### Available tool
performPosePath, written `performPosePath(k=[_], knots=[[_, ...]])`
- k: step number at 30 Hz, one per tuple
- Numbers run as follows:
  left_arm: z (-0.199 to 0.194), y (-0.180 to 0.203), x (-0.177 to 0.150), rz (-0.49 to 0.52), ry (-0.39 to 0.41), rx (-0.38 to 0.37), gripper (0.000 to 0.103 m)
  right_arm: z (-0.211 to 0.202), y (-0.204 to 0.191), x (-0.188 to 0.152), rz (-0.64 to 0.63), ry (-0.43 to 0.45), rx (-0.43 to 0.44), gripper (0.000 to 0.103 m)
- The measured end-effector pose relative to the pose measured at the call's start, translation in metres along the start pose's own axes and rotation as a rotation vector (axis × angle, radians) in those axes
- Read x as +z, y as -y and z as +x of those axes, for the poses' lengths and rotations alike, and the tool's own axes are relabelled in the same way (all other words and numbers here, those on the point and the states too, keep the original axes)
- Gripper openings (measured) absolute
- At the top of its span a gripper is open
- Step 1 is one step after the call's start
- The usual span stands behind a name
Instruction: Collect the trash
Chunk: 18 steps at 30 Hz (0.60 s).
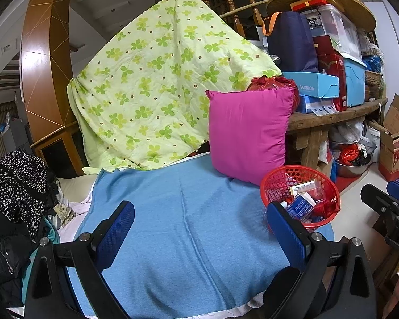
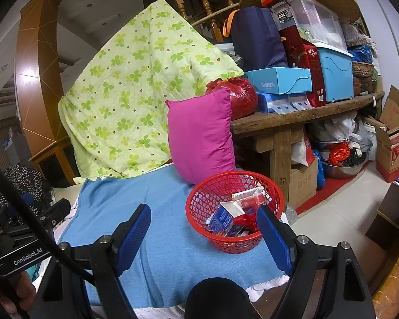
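Blanket (image 1: pixel 188 234), blue, centre of both views: bare, no loose trash visible on it. Left gripper (image 1: pixel 199 235) jaws wide apart, nothing between them. Right gripper (image 2: pixel 203 234) likewise agape, empty. Red basket (image 2: pixel 199 199) at 3 o'clock on blanket, below pink pillow (image 2: pixel 199 135), already holds wrappers and cartons (image 2: pixel 222 219). Judgement: collection looks nearly finished; what remains cannot tell.

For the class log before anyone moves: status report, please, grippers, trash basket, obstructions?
Left gripper open, empty. Right gripper open, empty. Red basket on blue cloth, holding packets and wrappers. Pink pillow just behind basket; nothing between grippers and basket.
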<state>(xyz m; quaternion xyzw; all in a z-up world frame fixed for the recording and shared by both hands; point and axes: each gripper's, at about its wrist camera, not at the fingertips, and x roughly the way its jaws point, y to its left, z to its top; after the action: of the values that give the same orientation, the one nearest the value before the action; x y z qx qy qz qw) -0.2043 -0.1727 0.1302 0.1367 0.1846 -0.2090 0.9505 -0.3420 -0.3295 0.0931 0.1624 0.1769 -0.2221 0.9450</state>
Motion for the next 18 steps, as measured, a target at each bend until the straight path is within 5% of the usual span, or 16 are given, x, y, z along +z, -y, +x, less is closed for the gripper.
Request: performPosePath(k=[18], knots=[[0.0025,0.0057,0.0060,0.013,0.006,-0.023,0.099,-0.0003,0.0023,0.0005,0.000,0.014,-0.021,0.084]])
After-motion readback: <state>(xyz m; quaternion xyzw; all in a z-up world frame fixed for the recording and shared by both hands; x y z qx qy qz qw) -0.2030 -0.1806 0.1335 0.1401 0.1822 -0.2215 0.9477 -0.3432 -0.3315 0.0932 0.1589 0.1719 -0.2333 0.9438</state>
